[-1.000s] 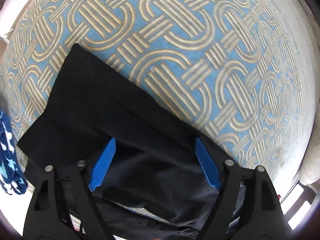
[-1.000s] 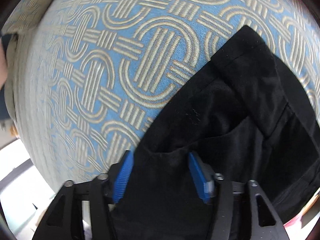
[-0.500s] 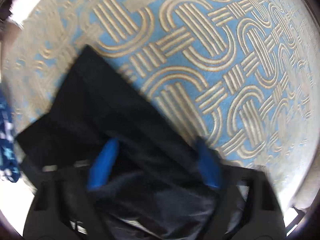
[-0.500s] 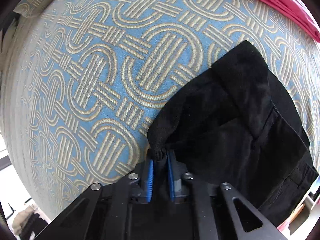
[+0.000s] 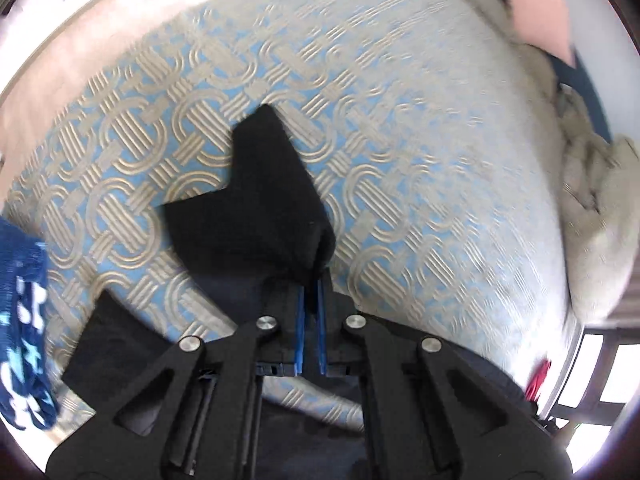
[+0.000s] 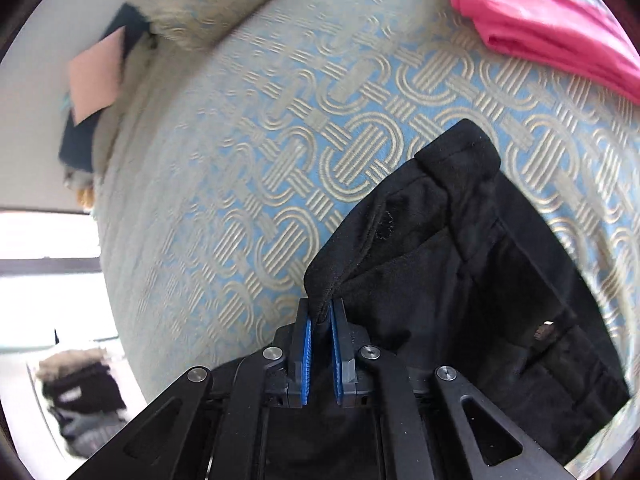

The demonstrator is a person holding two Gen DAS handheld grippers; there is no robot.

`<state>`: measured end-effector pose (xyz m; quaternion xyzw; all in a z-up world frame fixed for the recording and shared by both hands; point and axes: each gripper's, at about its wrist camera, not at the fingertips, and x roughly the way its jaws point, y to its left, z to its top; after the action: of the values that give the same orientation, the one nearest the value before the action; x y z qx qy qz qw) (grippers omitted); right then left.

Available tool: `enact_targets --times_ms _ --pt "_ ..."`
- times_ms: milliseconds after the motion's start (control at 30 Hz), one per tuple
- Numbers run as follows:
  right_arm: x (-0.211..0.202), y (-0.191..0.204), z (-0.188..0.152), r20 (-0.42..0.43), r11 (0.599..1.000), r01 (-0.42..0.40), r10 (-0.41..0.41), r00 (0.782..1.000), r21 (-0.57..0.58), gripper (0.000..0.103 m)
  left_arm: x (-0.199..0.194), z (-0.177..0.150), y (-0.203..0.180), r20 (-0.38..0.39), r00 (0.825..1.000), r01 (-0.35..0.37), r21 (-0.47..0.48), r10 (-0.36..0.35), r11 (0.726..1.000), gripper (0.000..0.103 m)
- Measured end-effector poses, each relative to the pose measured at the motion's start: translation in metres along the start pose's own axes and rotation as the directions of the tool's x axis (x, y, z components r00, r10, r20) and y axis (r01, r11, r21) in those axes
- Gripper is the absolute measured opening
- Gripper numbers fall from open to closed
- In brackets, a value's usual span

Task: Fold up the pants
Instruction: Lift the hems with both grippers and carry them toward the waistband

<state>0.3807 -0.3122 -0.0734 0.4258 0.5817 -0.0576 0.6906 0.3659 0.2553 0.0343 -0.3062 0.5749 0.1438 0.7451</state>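
Nearest each camera, the left tool and the right tool are seen clamped tight on pinched folds of the black pants, the jaws having just been closing, so the lifting of an edge for a fold is judged to be in hand. Both tools are pointed steeply downward above the patterned bed, over which the pants are draped. Next, the held edge would need to be carried across evenly, clear of the pink garment beyond.

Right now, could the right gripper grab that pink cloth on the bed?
Probably not yet. The right gripper is shut on the black pants, and the pink cloth lies far across the patterned bed cover.
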Motion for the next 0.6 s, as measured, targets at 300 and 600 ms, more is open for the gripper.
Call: enact_targets --times_ms 300,600 --pt "-0.071 -0.086 -0.108 0.093 0.982 -0.112 0.127 0.987 -0.151 0.007 -0.048 -0.124 0.094 0.171 0.969 0.154 0.136 -0.176 0.979 0.007" --pt "-0.051 -0.171 -0.198 0.096 0.982 -0.134 0.148 0.984 -0.135 0.007 0.04 -0.173 0.182 0.162 0.967 0.176 0.122 -0.195 0.977 0.007"
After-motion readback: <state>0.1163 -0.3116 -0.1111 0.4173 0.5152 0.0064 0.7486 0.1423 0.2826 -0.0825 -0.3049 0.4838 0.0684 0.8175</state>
